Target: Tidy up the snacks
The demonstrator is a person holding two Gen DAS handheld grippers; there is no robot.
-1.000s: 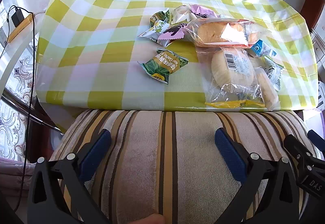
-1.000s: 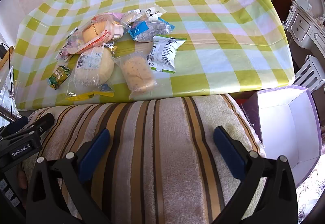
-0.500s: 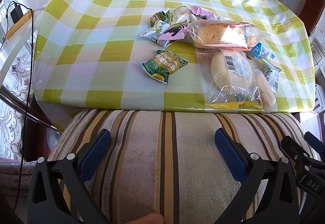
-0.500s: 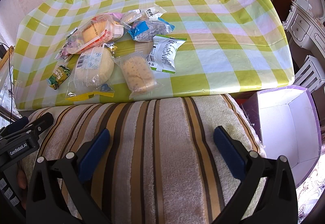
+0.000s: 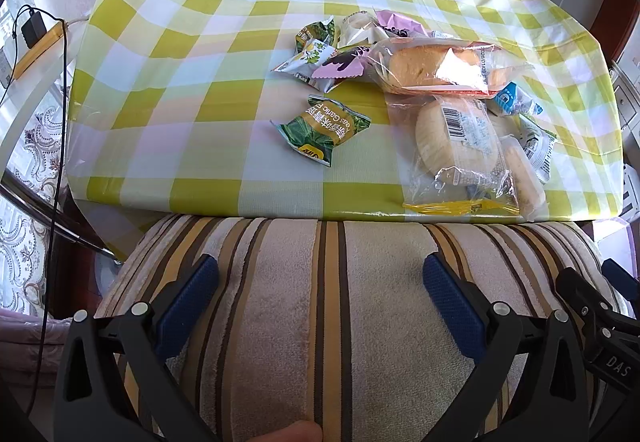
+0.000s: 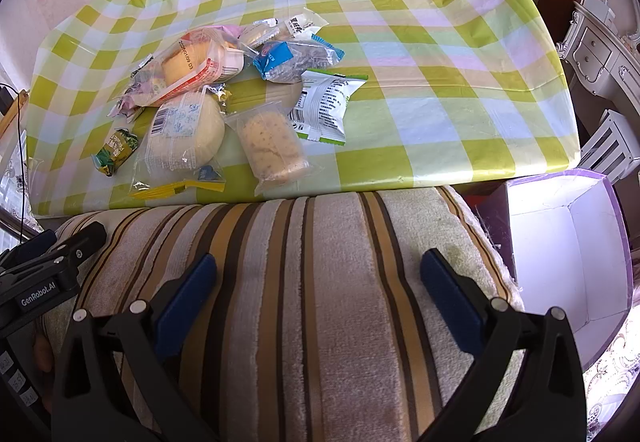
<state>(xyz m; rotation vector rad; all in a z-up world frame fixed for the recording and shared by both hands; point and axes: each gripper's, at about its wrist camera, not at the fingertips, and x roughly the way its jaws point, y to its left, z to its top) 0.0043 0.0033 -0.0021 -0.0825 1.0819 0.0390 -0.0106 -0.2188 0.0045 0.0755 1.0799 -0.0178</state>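
Observation:
A pile of wrapped snacks lies on a green-and-white checked tablecloth point(image 5: 192, 89). A green garlic-pea packet point(image 5: 324, 129) sits apart at the pile's left. Round buns in clear bags point(image 5: 456, 137) point(image 6: 186, 131), a bagged sandwich point(image 5: 432, 69) and a white packet point(image 6: 326, 103) lie among the rest. Both grippers hover over a striped cushion, short of the table. My left gripper point(image 5: 320, 294) is open and holds nothing. My right gripper point(image 6: 318, 292) is open too, empty. Each shows at the edge of the other's view: the right gripper point(image 5: 600, 306) and the left gripper point(image 6: 52, 254).
A striped cushion point(image 6: 312, 282) fills the foreground between me and the table edge. An open white box with purple sides point(image 6: 568, 250) stands on the floor at the right. A cable and plug point(image 5: 30, 29) hang at the far left. White furniture point(image 6: 600, 53) stands right.
The left wrist view has shifted slightly, so the table appears a little farther and more to the right. The right gripper has stayed still. Both stay open.

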